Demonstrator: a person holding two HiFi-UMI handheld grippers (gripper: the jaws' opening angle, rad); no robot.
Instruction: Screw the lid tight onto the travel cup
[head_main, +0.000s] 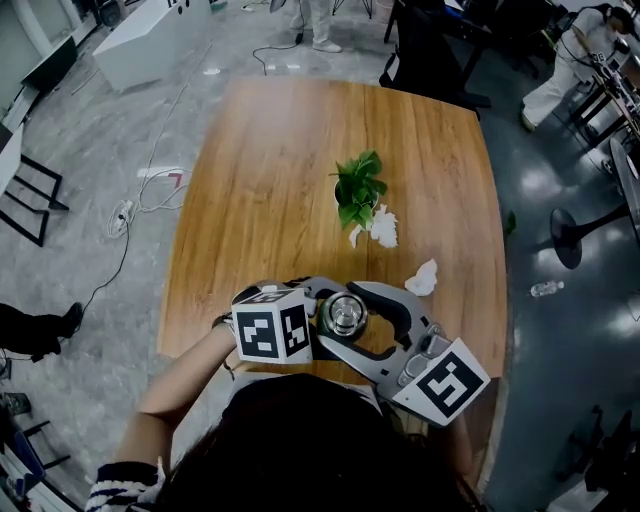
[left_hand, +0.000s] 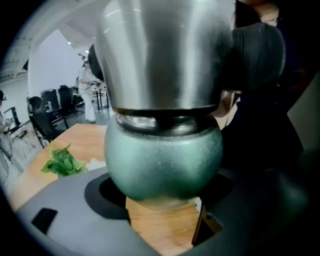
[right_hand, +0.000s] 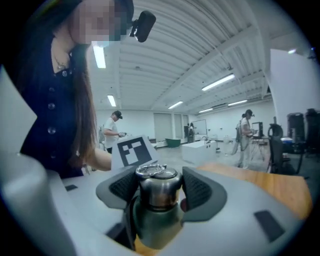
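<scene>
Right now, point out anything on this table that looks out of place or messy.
Crumpled white paper lies loose on the table: one wad beside the small plant, a second wad nearer the travel cup. It looks like litter. The cup and its lid look straight.

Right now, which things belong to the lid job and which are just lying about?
In the job: cup, held by the left gripper; lid, held by the right gripper.
Lying about: plant, tissues on the table.
</scene>
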